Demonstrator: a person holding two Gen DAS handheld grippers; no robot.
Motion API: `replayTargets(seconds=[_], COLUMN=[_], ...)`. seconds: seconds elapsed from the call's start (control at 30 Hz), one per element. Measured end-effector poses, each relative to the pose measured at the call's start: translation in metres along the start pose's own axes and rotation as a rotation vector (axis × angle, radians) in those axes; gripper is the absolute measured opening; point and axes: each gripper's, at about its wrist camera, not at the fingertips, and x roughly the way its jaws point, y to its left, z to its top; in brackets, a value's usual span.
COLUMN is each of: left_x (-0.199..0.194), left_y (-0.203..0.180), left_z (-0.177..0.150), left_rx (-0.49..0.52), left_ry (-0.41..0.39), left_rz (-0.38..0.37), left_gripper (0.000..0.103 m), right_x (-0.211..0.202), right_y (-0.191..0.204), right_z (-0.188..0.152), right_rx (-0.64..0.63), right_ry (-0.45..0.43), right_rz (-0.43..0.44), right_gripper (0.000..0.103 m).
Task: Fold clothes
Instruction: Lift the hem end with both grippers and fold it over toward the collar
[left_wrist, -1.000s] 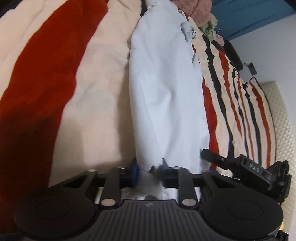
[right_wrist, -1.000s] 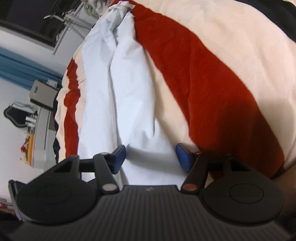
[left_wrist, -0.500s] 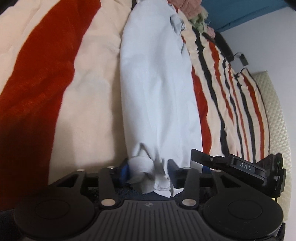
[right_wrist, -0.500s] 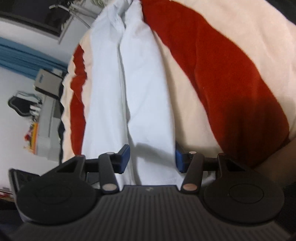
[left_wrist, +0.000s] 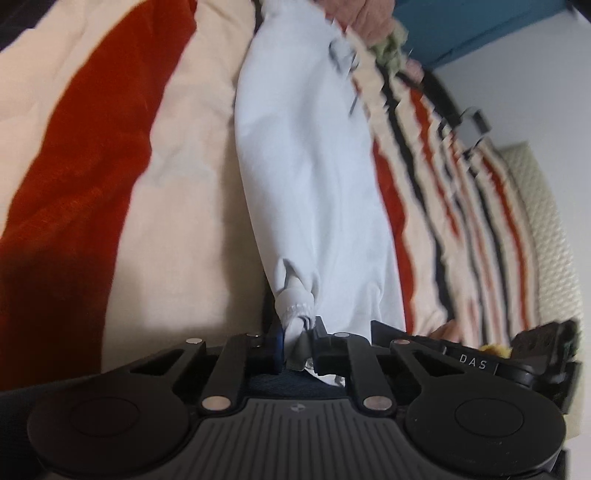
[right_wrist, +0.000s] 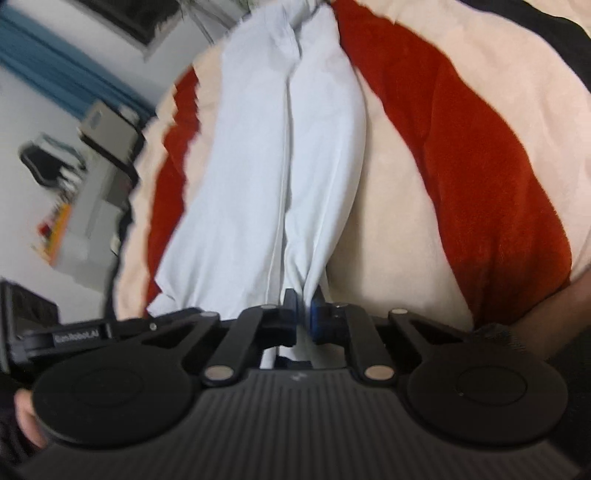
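Your left hand-held gripper (left_wrist: 298, 341): jaws nearly closed, pinching the bunched cuff end of the pale blue garment (left_wrist: 310, 177). Cloth fills the narrow gap between the fingers (a crumpled white edge pokes out below them).

Your right hand-held gripper (right_wrist: 303, 319): jaws drawn almost together, clamped on a gathered corner of the same garment (right_wrist: 280, 166), which fans out from the grip toward 12 o'clock.

The garment lies stretched lengthwise on the bed, over a striped blanket (left_wrist: 110, 155) of cream, red and black. In the right wrist view it shows two long panels side by side with a seam or fold between them.

Hard to make out: the far end of the garment at 12 o'clock, cut off by the frame in both views. Both views are motion-blurred toward the edges; furniture (right_wrist: 99, 173) at 9 o'clock in the right view is smeared. Pinkish and green cloth (left_wrist: 376, 26) at 1 o'clock in the left view is only partly in frame.
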Motion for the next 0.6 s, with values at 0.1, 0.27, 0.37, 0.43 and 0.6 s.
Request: replayTargets(seconds=[0.1, 0.27, 0.37, 0.43, 0.6], left_x=[-0.009, -0.038, -0.051, -0.06, -0.089], left_y=[-0.004, -0.032, -0.056, -0.07, -0.071], left_z=[-0.002, 0.008, 0.007, 0.001, -0.037], left_rx=[-0.016, -0.02, 0.014, 0.036, 0.028], left_ry=[-0.033, -0.103, -0.136, -0.16, -0.17], left_rz=[-0.034, -0.124, -0.142, -0.147, -0.157], left_gripper=[0.013, 0.013, 0.013, 0.013, 0.011], right_x=[-0.018, -0.053, -0.077, -0.091, -0.117], right_y=[-0.013, -0.01, -0.002, 0.002, 0.006], right_z=[0.009, 0.028, 0.039, 0.042, 0.027], right_rx=[0.127, 0.19, 0.179, 0.163, 0.084], right_ry=[-0.046, -0.131, -0.181, -0.205, -0.196], right_rz=[0.12, 0.261, 0.31, 0.332, 0.293], right_gripper=[0.008, 0.007, 0.006, 0.006, 0.005])
